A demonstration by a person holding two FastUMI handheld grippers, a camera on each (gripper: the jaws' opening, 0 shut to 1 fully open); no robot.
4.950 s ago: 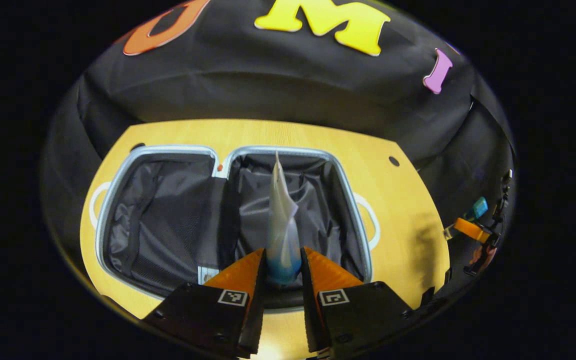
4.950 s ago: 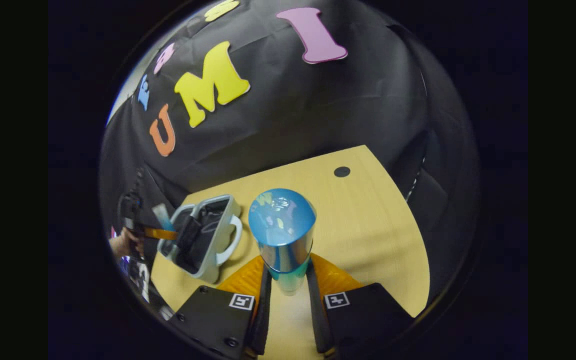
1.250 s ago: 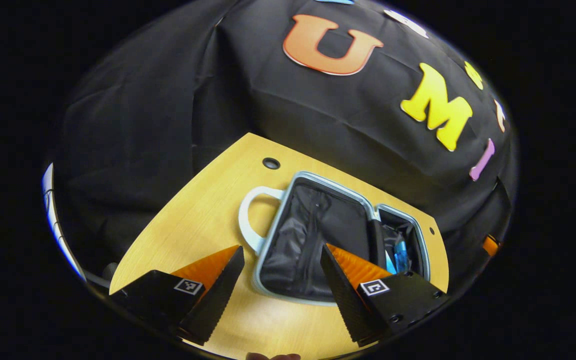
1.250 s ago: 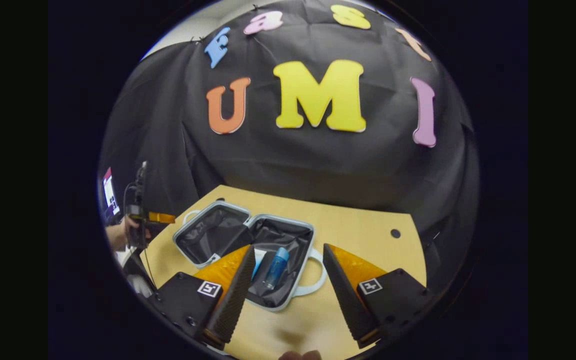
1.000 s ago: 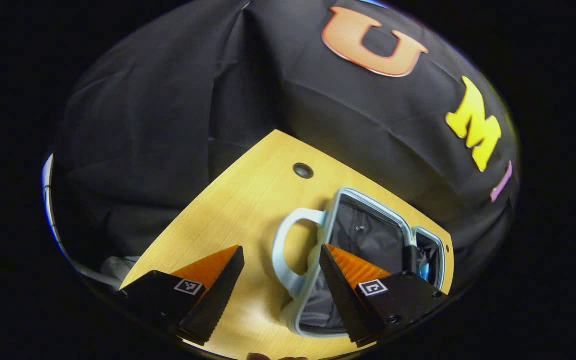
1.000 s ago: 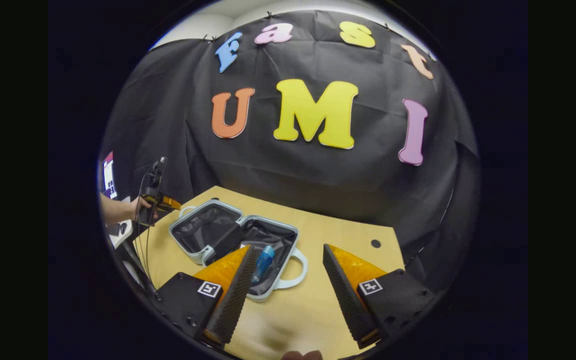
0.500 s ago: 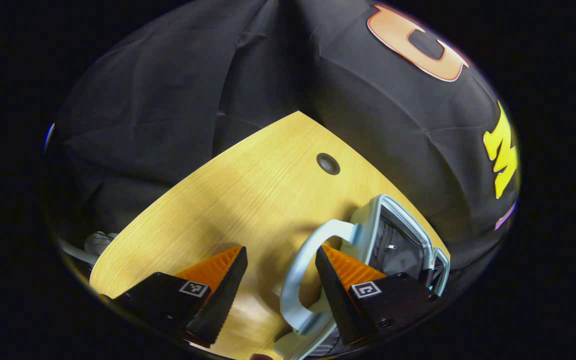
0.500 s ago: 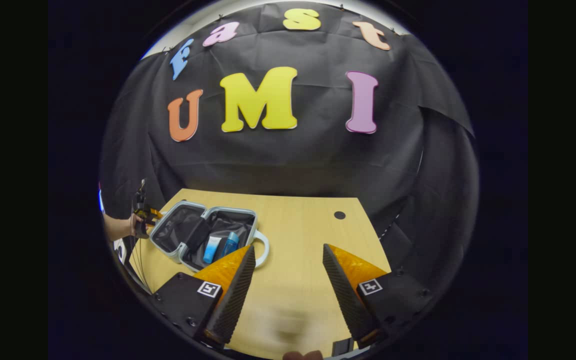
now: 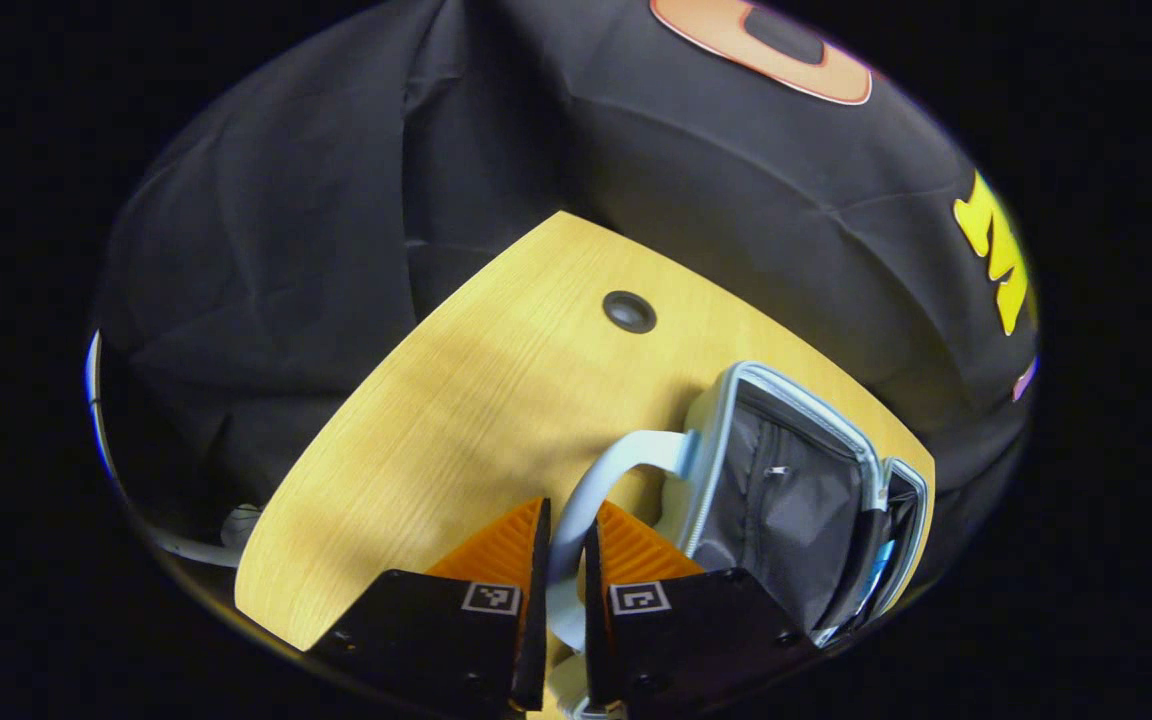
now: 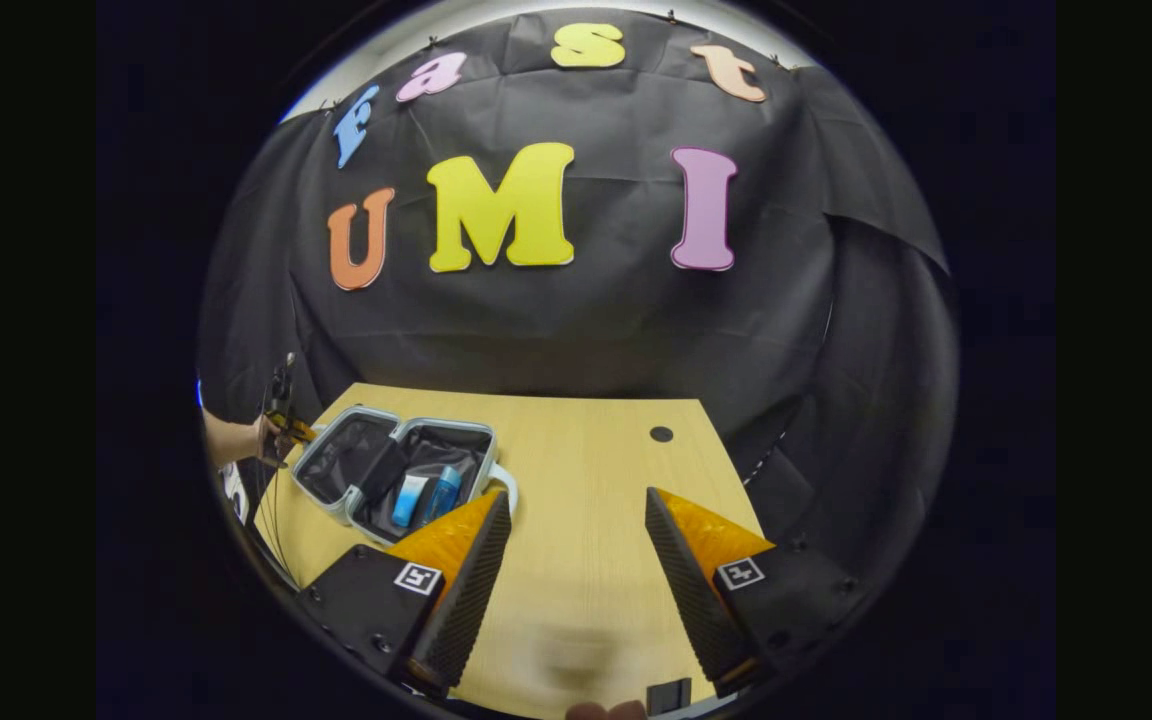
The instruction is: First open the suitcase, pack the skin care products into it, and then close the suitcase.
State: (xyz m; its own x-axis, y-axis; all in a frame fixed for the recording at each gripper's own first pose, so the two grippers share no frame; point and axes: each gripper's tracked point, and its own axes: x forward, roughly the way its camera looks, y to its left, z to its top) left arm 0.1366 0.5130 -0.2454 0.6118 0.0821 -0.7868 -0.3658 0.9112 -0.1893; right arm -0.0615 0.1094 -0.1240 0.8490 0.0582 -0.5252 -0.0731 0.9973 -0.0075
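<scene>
The suitcase (image 9: 796, 490) is seen lying open on the wooden table (image 9: 476, 400), toward the table's left side in the right gripper view. Its pale handle (image 9: 596, 480) is clamped between the two fingers of the left gripper (image 9: 561, 560), which are pressed against it from both sides. In the right gripper view, a white and blue tube (image 10: 408, 500) and a blue bottle (image 10: 443, 493) are seen lying side by side in the suitcase's right half, apparently touching. The right gripper (image 10: 568, 560) is held above bare tabletop with its fingers spread wide and nothing between them.
</scene>
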